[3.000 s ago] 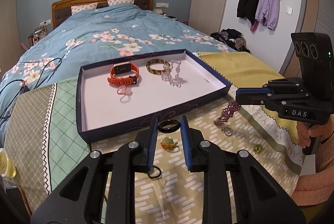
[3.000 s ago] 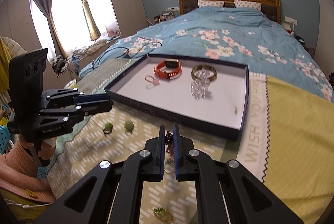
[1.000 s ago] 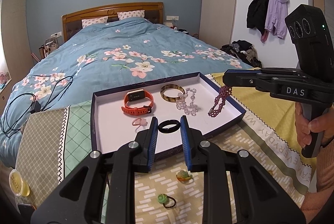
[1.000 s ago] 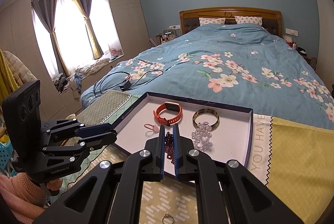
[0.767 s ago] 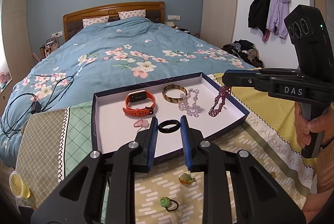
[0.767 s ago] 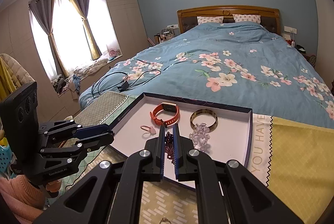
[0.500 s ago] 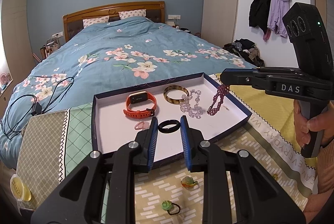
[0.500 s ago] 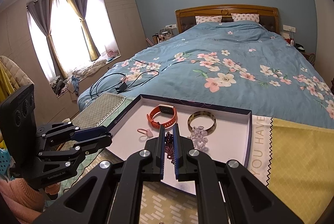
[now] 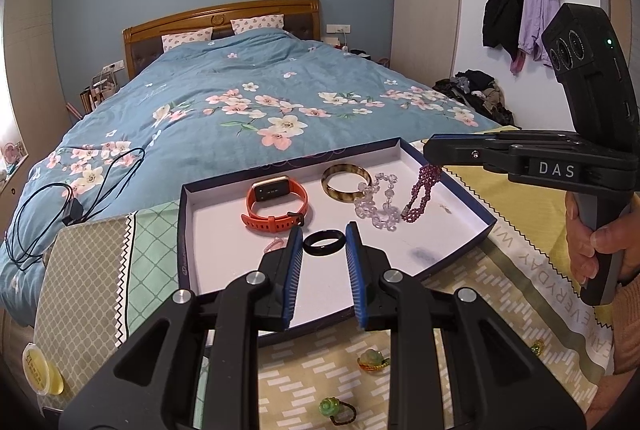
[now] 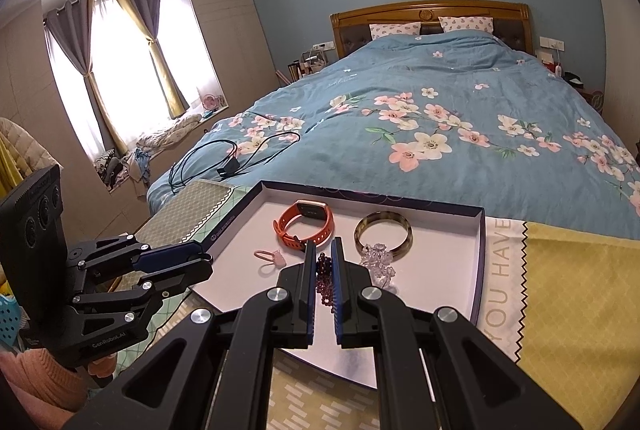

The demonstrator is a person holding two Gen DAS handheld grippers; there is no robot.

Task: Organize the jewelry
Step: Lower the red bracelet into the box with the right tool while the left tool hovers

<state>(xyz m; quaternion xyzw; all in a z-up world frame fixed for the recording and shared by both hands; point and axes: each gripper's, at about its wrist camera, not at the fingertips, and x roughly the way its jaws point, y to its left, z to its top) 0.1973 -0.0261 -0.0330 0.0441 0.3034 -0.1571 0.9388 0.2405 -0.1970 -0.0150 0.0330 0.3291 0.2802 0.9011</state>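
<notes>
A shallow dark-blue tray (image 9: 188, 238) with a white floor holds an orange watch (image 9: 276, 203), a tortoiseshell bangle (image 9: 346, 178), a clear bead bracelet (image 9: 378, 207) and a small pink ring (image 10: 269, 256). My left gripper (image 9: 323, 242) is shut on a black ring (image 9: 323, 242), held over the tray's near side. My right gripper (image 10: 323, 258) is shut on a purple bead bracelet (image 9: 420, 195) that hangs down, its lower end at the tray floor by the clear beads. In the right wrist view the purple beads (image 10: 325, 284) dangle between the fingers.
The tray rests on patterned cloths (image 9: 520, 197) at the foot of a blue floral bed (image 9: 260, 101). Two green rings (image 9: 374, 358) (image 9: 336, 410) and a small gold piece (image 9: 538, 346) lie on the cloth near me. A black cable (image 9: 60, 197) lies on the bed at left.
Both grippers have moved forward over the tray. The right gripper has lowered the purple bracelet until its end reaches the tray floor. The left gripper still holds the black ring.
</notes>
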